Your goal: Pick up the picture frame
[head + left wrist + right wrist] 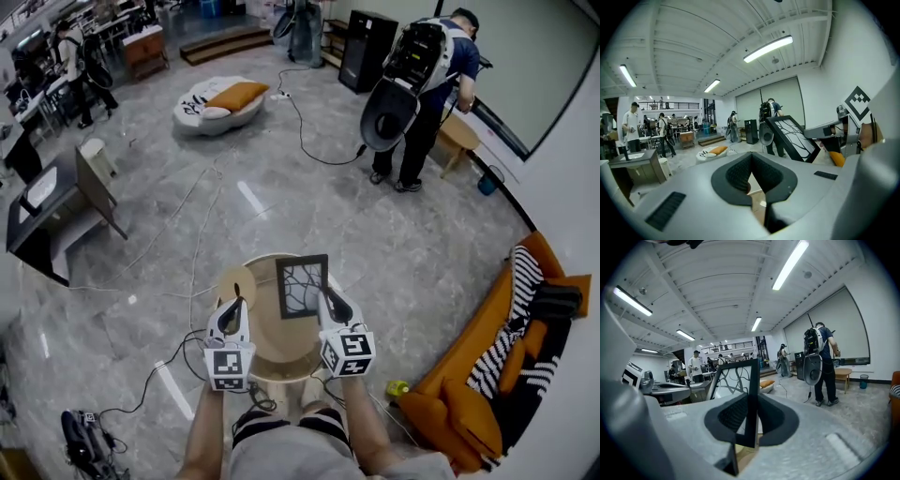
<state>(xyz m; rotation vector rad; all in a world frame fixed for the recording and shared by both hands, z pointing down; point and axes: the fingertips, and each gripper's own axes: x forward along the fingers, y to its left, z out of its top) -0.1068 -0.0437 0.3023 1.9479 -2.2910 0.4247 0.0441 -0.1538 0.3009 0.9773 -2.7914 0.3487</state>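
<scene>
The picture frame (302, 286) is black with a white branch pattern. It hangs upright above the round wooden table (281, 370). My right gripper (324, 300) is shut on the frame's right edge, and the right gripper view shows that edge (751, 418) clamped between the dark pads. My left gripper (234, 306) is level with it, to the frame's left and apart from it. Its pads (736, 176) meet at the tips with nothing between them. The left gripper view shows the frame (792, 138) off to the right. A tan disc (236, 281) lies just ahead of the left tip.
A person with a backpack (422, 94) stands at the far right by a small table. An orange sofa (487, 366) lines the right wall. Cables (187, 225) run over the grey floor. A dark desk (47, 216) stands to the left, and a white cushion bed (220, 103) lies further back.
</scene>
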